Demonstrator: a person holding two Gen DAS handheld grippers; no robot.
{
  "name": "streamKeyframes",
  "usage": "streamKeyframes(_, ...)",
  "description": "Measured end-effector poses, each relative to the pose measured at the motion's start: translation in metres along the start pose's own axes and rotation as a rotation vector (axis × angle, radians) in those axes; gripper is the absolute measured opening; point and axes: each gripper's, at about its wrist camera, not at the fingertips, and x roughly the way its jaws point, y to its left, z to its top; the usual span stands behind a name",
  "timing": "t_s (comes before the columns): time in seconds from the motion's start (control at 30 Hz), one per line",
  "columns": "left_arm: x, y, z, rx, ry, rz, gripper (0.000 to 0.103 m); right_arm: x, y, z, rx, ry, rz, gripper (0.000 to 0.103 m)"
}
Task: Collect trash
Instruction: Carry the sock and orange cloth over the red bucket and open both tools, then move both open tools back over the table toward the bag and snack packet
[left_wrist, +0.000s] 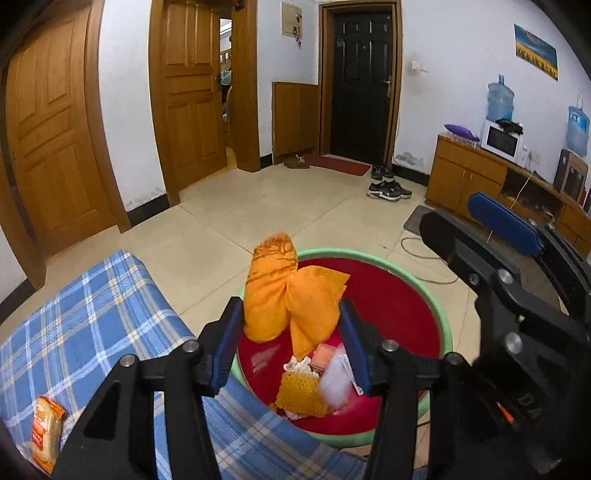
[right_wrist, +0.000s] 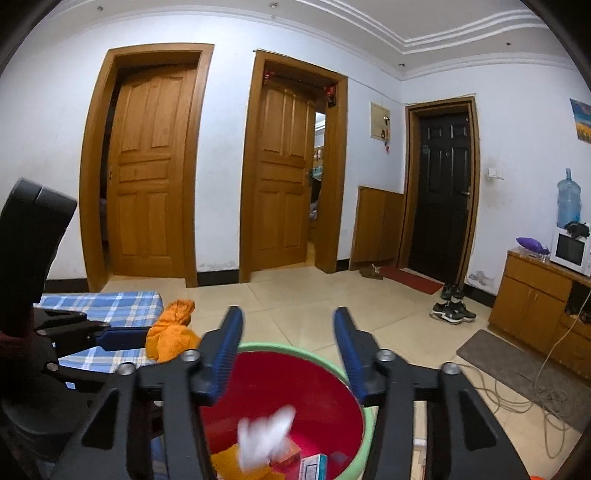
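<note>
A red basin with a green rim (left_wrist: 441, 325) stands on the floor and holds several pieces of trash. My left gripper (left_wrist: 291, 314) is shut on an orange snack bag (left_wrist: 284, 291) and holds it above the basin's near edge. The bag also shows in the right wrist view (right_wrist: 168, 334). My right gripper (right_wrist: 288, 332) is open and empty above the basin (right_wrist: 360, 421). A blurred white piece of trash (right_wrist: 264, 435) is in mid-air below it, over the basin. It also shows blurred in the left wrist view (left_wrist: 334, 384). The right gripper shows in the left wrist view (left_wrist: 476, 229).
A blue plaid surface (left_wrist: 92, 314) lies left of the basin, with an orange snack packet (left_wrist: 46, 428) on it. A cable (right_wrist: 517, 391) and a grey mat (right_wrist: 517, 365) lie on the floor at the right. A wooden cabinet (right_wrist: 535, 302) and shoes (right_wrist: 452, 312) stand farther off.
</note>
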Motion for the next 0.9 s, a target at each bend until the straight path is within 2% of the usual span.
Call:
streamKeyframes(0.2, -0.002, 0.003, -0.002, -0.017, 0.011, 0.002, 0.053, 0.0, 0.0, 0.003, -0.013, -0.003, 0.018, 0.057)
streamKeyframes(0.43, -0.016, 0.002, -0.002, -0.034, 0.005, 0.011, 0.053, -0.009, 0.001, 0.003, 0.033, 0.001, 0.028, 0.057)
streamKeyframes(0.63, -0.048, -0.001, -0.006, -0.051, -0.023, 0.014, 0.052, -0.031, 0.002, 0.011, 0.091, 0.026, 0.061, 0.058)
streamKeyframes(0.9, -0.104, -0.007, -0.018, -0.061, -0.062, 0.0, 0.052, -0.082, 0.014, 0.027, 0.076, 0.002, 0.033, 0.061)
